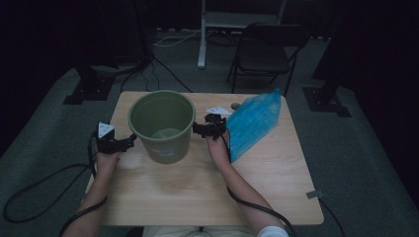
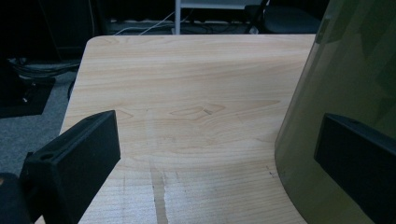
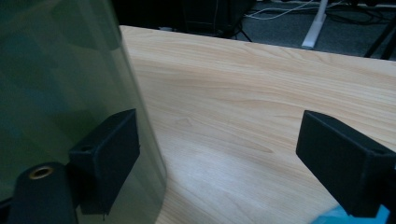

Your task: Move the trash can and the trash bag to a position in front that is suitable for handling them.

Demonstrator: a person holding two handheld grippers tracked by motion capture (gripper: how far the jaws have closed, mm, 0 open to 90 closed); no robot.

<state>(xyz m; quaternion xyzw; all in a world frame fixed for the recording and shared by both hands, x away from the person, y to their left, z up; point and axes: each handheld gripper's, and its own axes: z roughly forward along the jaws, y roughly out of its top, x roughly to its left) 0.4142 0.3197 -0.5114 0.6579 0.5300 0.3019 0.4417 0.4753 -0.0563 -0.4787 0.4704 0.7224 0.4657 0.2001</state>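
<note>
A green plastic bucket (image 1: pixel 163 126) stands upright on the wooden table (image 1: pixel 197 187), left of centre. My left gripper (image 1: pixel 129 140) is at the bucket's left side, open, with one jaw next to the wall. In the left gripper view the bucket (image 2: pixel 350 70) rises at the right and the left gripper (image 2: pixel 217 163) has bare table between its jaws. My right gripper (image 1: pixel 197 130) is open at the bucket's right side. In the right gripper view the bucket (image 3: pixel 60 84) fills the left, and the right gripper (image 3: pixel 226 158) has one jaw next to its wall.
A blue plastic bag (image 1: pixel 254 121) lies on the table just right of my right hand; its corner (image 3: pixel 336 217) shows by the right jaw. A white card (image 1: pixel 217 110) and a small grey object (image 1: pixel 235 105) lie near the far edge. A folding chair (image 1: pixel 264 52) stands beyond the table.
</note>
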